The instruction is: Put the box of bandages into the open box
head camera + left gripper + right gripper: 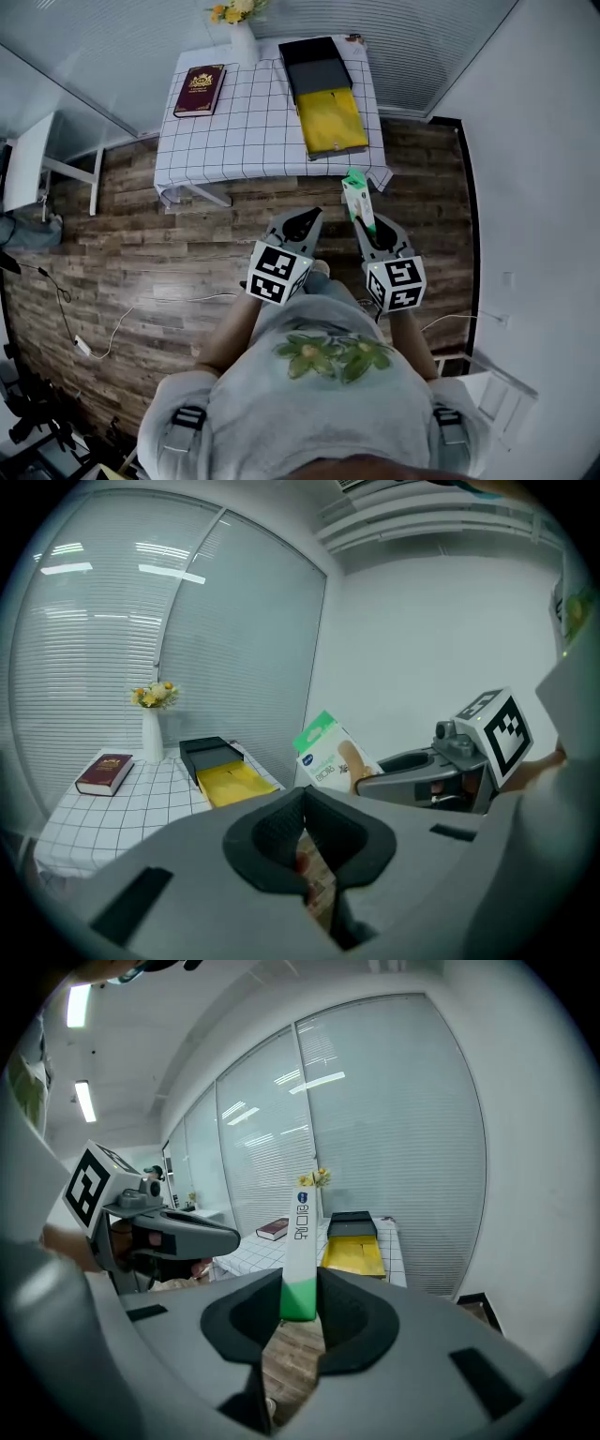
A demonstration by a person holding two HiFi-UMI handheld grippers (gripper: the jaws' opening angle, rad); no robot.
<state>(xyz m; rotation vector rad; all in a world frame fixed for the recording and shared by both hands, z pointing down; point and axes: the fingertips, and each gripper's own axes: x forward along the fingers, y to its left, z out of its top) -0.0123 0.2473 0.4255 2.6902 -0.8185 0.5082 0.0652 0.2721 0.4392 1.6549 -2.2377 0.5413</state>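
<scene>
Floor first: what lay under everything?

Wood-plank floor (112,225), running up to a wall of closed blinds. A table (253,122) under a white cloth with a black grid stood against those blinds.

And the person?

Only the shoulders and a pale shirt (328,375) with a green leaf print showed from above. Both arms reached forward, short of the table.

How were the tongs?

The right gripper (300,1302) was clamped on the box of bandages (358,199). Its pads pressed on the box's green lower end, and the white end stuck out ahead. The left gripper (302,813) had its pads together at the tips, with nothing between them. Each one carried its marker cube at the rear.

Where was the box of bandages relative to the target?

It hung over the floor, near the table's front corner on the right gripper's side. It was apart from the open box (317,67) and touched neither the box nor the cloth.

What did the open box look like?

It had a black half at the far side and a yellow half nearer the person. It lay flat on that same side of the table.

Anything smaller?

A dark red book (199,90) with a gold emblem lay on the opposite side. Between the book and the open box, at the far edge, a white vase (242,42) held yellow flowers (234,9).
</scene>
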